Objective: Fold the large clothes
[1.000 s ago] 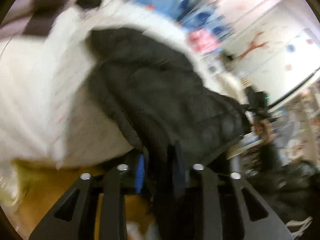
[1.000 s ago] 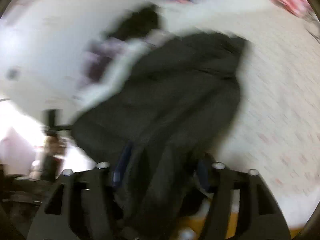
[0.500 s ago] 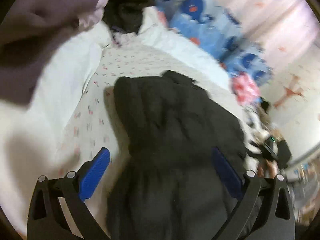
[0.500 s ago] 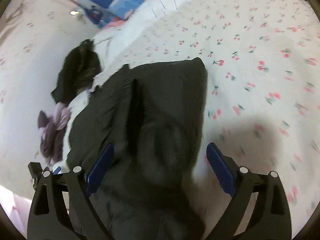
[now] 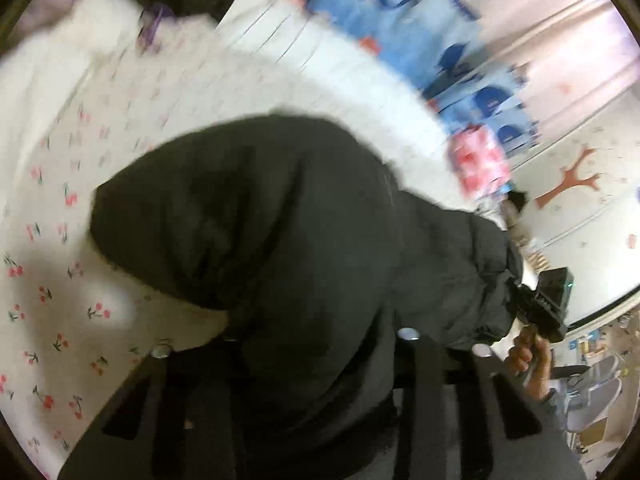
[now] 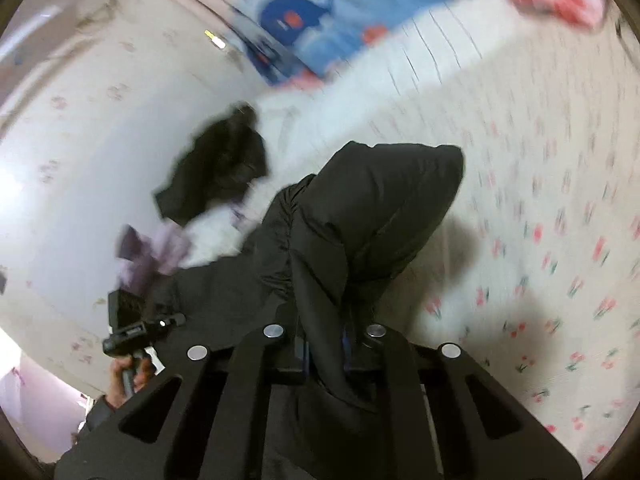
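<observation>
the black jacket lies bunched on the bed, its far end resting on the cherry-print sheet and its near end lifted up toward both cameras. in the right wrist view the right claw is narrow, pinched on a fold of the jacket that runs down between its fingers. in the left wrist view the left claw is buried under the cloth, so its fingers are hidden; the fabric drapes straight over it and it looks to be gripping the jacket, but i cannot tell for sure.

the jacket looks puffy and padded, soft with no stiffness of its own, and its shell has a slight sheen, so it is likely slippery and bulky more than heavy. it will sag and slide wherever it is not held. a thin pinch of the outer layer could slip free; a hold on a seam, hem or cuff edge, with several layers gathered, should be safer. holds set well apart on one edge would keep the fold straight. more dark clothes and a purple piece lie on the far left of the bed, beyond the jacket.
</observation>
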